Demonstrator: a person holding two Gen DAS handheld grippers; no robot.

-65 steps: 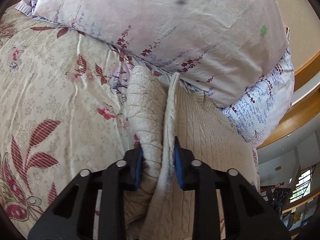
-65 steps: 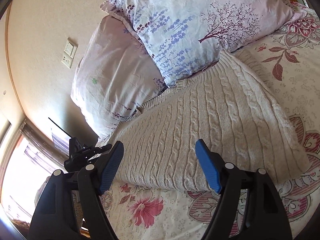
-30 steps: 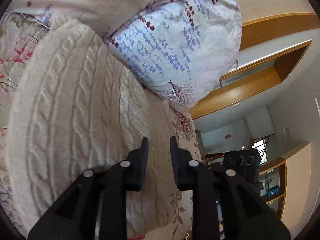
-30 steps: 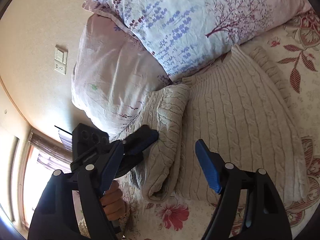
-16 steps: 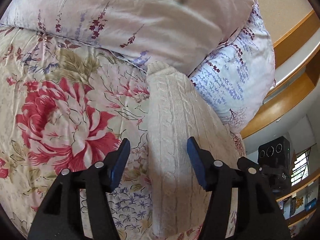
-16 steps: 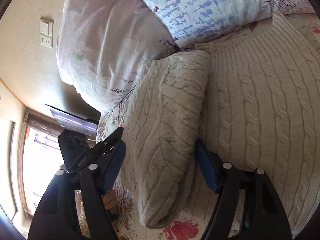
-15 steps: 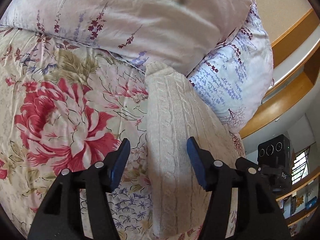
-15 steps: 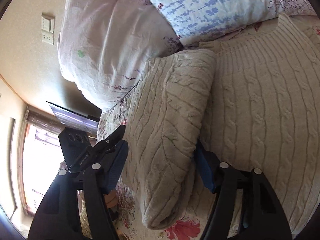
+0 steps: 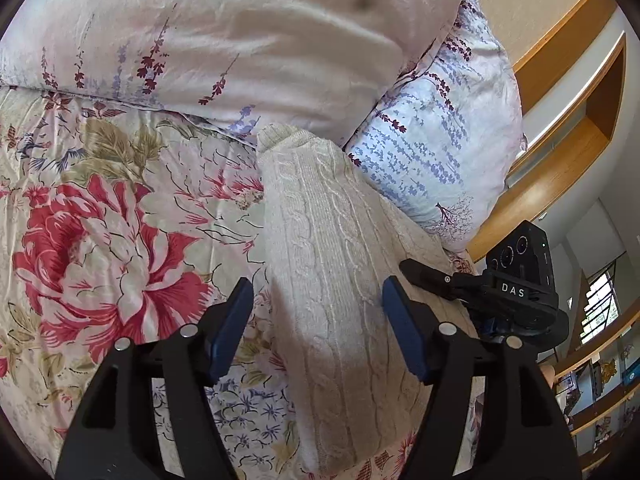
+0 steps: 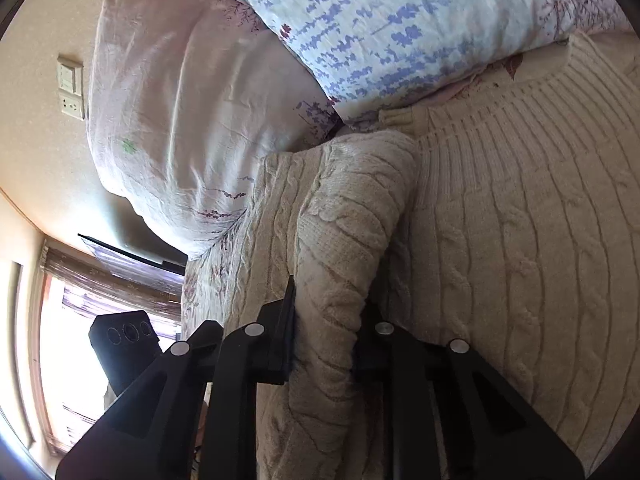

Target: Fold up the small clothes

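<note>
The sweater (image 10: 520,240) lies on the bed (image 9: 100,240) against the pillows (image 9: 240,40) — thick, soft, likely floppy. Right gripper (image 10: 326,336) pinches its folded sleeve; left gripper (image 9: 316,320) gapes, empty. Best grasped at bunched edges — bulk compresses.

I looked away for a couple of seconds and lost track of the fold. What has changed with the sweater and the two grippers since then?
The left gripper let go of the cream sweater after carrying its side over; it now sits open, straddling the folded edge. The right gripper, open before, moved in and closed on the folded-over flap. The pillows and floral bedspread stayed put.
</note>
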